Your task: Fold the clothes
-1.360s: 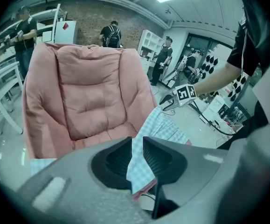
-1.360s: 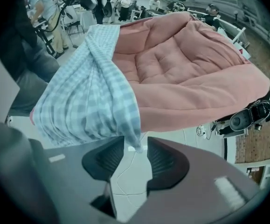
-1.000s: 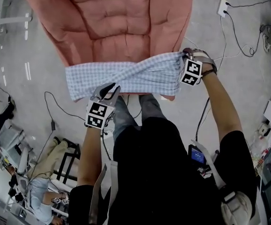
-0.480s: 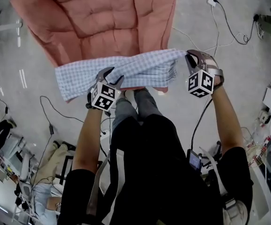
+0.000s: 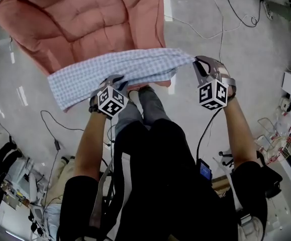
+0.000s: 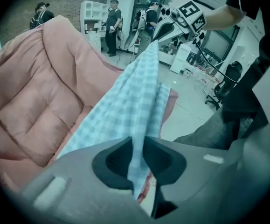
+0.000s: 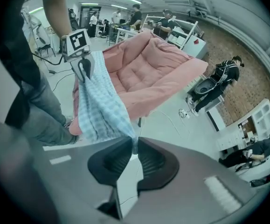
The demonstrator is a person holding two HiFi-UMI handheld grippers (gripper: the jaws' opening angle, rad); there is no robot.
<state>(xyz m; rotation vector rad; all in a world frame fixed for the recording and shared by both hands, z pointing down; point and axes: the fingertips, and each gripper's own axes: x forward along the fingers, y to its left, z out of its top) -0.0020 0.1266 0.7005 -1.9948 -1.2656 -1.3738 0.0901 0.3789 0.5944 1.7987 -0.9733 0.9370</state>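
A blue checked cloth (image 5: 120,69) hangs stretched between my two grippers, in front of a pink quilted cushion (image 5: 85,24). My left gripper (image 5: 118,80) holds the cloth's lower edge near its middle. Its jaws have just been closing, and the cloth (image 6: 135,97) runs between the left gripper's (image 6: 137,148) pads, pinched there. My right gripper (image 5: 196,63) is shut on the cloth's right corner, out past the cushion's edge. In the right gripper view the corner sits pinched in the right gripper (image 7: 135,146), and the cloth (image 7: 97,101) runs away to the left gripper (image 7: 84,69).
The person's legs and shoes (image 5: 140,97) stand just below the cloth. Cables (image 5: 225,14) trail over the grey floor to the right, and more cables (image 5: 55,134) lie at the left. People (image 6: 112,17) and white shelves (image 6: 92,13) stand far behind the cushion.
The left gripper has let go of the cloth's lower edge, opened, and closed on it again. The right gripper has lifted its corner and drawn it right, off the cushion.
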